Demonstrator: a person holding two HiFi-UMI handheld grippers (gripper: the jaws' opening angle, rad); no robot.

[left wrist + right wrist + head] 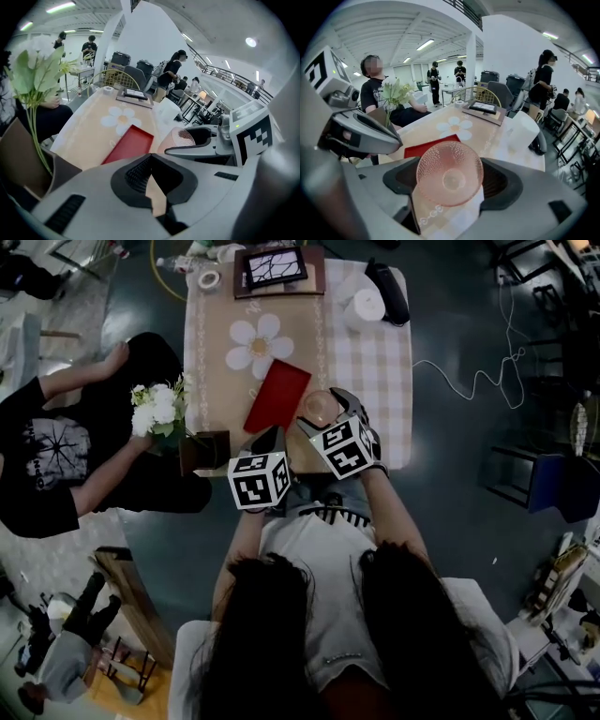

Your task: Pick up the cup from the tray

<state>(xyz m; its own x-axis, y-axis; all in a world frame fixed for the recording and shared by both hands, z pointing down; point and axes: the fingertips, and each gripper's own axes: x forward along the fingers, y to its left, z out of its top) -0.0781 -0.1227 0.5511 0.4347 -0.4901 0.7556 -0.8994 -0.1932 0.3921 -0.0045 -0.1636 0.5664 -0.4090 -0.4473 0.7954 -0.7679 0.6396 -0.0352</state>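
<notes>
Right gripper view: right gripper (451,180) clamps the pink dimpled glass cup (449,172), apparently off the flat red tray (424,147) — pickup looks done. Left gripper (150,160) is closed, empty; next, hold steady.

You're holding the R gripper (330,414) at the pink cup (317,407), just beside the red tray (277,396); L gripper (270,440) is hovering over the table (384,362) edge.

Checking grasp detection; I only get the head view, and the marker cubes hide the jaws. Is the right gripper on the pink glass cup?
Observer: Yes. In the right gripper view, the right gripper is closed on the pink dimpled glass cup, which is tipped mouth-first toward the camera.
Operator: Off the tray?
Observer: Yes. The flat red tray lies behind it, with nothing on the visible part.
Operator: Left one?
Observer: The left gripper is shut, with nothing between its jaws.
</notes>
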